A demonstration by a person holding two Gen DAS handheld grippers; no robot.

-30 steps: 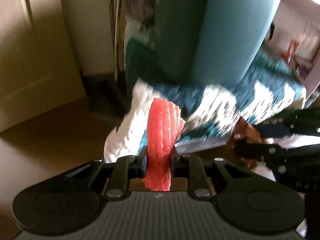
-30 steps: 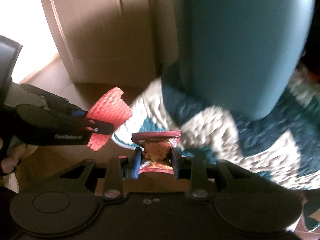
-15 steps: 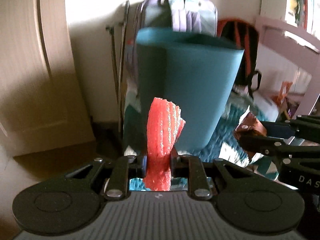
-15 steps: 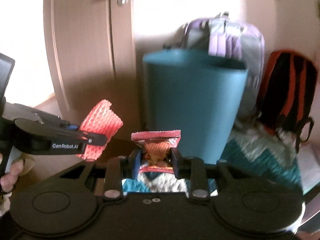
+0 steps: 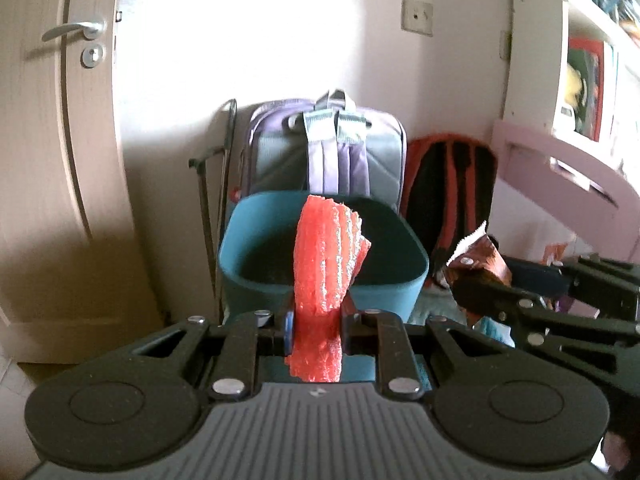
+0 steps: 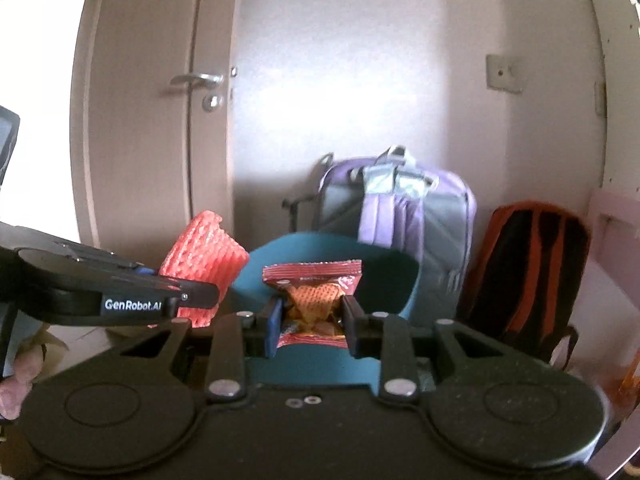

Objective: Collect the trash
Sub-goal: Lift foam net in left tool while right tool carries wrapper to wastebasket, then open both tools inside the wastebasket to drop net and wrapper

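Observation:
My left gripper (image 5: 316, 326) is shut on a red foam net sleeve (image 5: 326, 264), held upright just before the near rim of a teal bin (image 5: 244, 256). My right gripper (image 6: 310, 322) is shut on a red snack wrapper (image 6: 314, 286), held over the near rim of the same bin (image 6: 396, 272). In the right wrist view the left gripper (image 6: 192, 292) comes in from the left with the foam sleeve (image 6: 202, 248). In the left wrist view the right gripper (image 5: 480, 288) shows at right with the wrapper (image 5: 482, 256). The bin's inside looks dark.
A purple and grey backpack (image 5: 332, 148) and a black and orange backpack (image 5: 452, 176) lean on the wall behind the bin. A door (image 5: 52, 160) stands at left. A pink shelf unit (image 5: 560, 160) is at right.
Both grippers have risen from low beside the bin's wall to the height of its rim, so its open top now shows. Both still hold their items.

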